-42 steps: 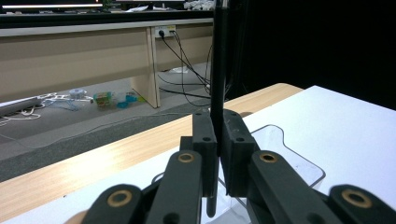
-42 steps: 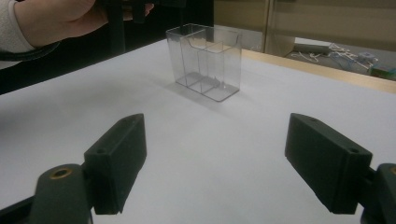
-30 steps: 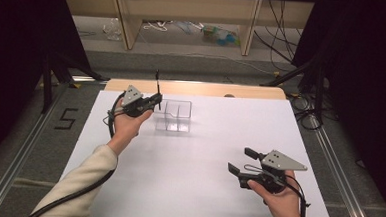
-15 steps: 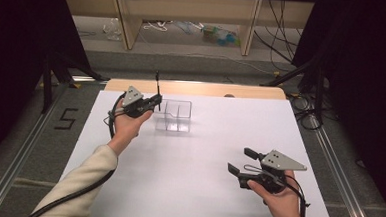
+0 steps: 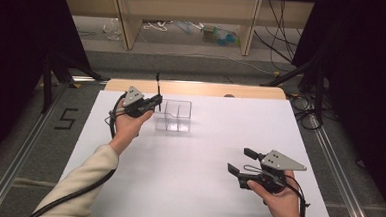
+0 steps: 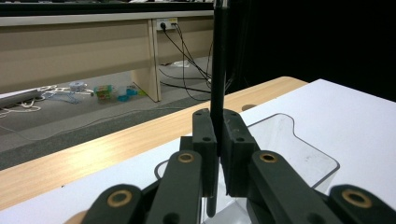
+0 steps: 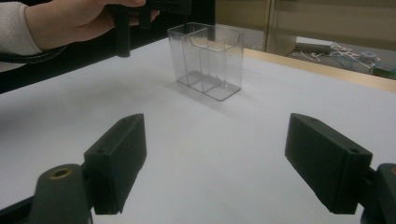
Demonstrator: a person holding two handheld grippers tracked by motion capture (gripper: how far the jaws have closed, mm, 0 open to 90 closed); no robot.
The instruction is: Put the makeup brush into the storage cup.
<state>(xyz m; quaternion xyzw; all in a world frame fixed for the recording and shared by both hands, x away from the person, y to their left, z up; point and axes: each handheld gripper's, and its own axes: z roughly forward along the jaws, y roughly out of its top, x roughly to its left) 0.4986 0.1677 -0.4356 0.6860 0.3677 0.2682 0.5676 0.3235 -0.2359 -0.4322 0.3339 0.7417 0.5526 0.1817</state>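
Nothing has shifted: the black pen (image 6: 218,70) stays clamped upright in the left gripper (image 5: 156,102) beside the clear organizer (image 5: 176,115), while the right gripper (image 5: 242,161) is kept wide open.

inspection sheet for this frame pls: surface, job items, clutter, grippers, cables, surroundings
Surface: white table top, bare around the work; a wooden strip runs along its far edge.
Job's things: clear plastic holder with compartments, upright near the far edge, nothing seen inside; thin black pen, upright, beside the holder's left end.
Clutter: nothing seen on the table.
Grippers: left gripper shut on the pen; right gripper open, jaws wide apart, nothing between them, low over the near right of the table.
Cables: one trails from each gripper; more lie on the floor beyond the table.
Surroundings: wooden bench legs, small litter on the floor, dark curtains at both sides.
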